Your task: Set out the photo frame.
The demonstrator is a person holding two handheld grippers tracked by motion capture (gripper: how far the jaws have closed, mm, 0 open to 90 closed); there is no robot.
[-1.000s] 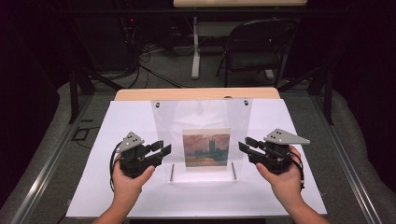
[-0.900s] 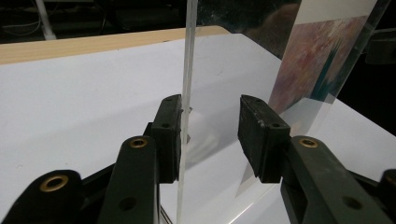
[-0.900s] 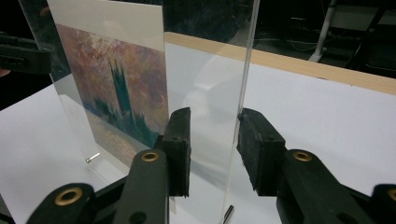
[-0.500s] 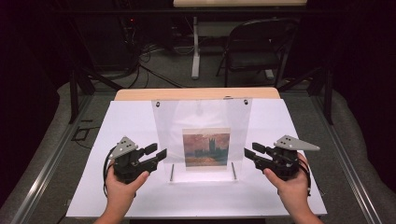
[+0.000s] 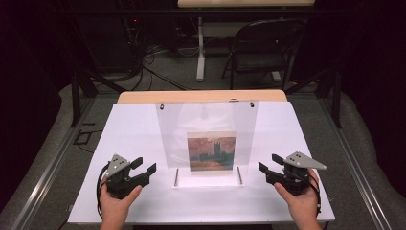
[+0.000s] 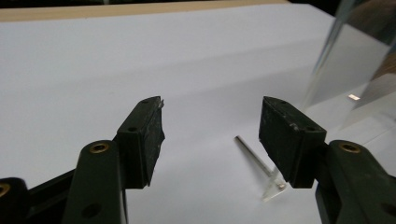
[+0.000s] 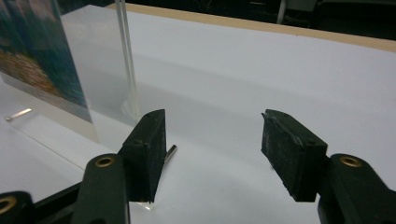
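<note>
Both hands had sunk outward from the clear acrylic picture stand (image 5: 207, 143), left gripper (image 5: 143, 167) and right gripper (image 5: 269, 165) jaws just opened wide, empty at nine and three o'clock; re-approach squarely.

— What did the left gripper (image 6: 210, 140) look like from its own camera?

— Both black jaws stood well apart, having just been opening, with nothing between them but the white table surface (image 6: 116, 60).

— Anything near it?

— A thin metal pin (image 6: 254, 156) lay on the white, just inside the jaw at the frame's right, its near end at a small clear foot (image 6: 273, 189). At the upper right rose a clear acrylic panel (image 6: 355, 60), its edge slanting up out of the frame.

— And beyond?

— A tan table edge (image 6: 93, 10) ran along the top.
</note>
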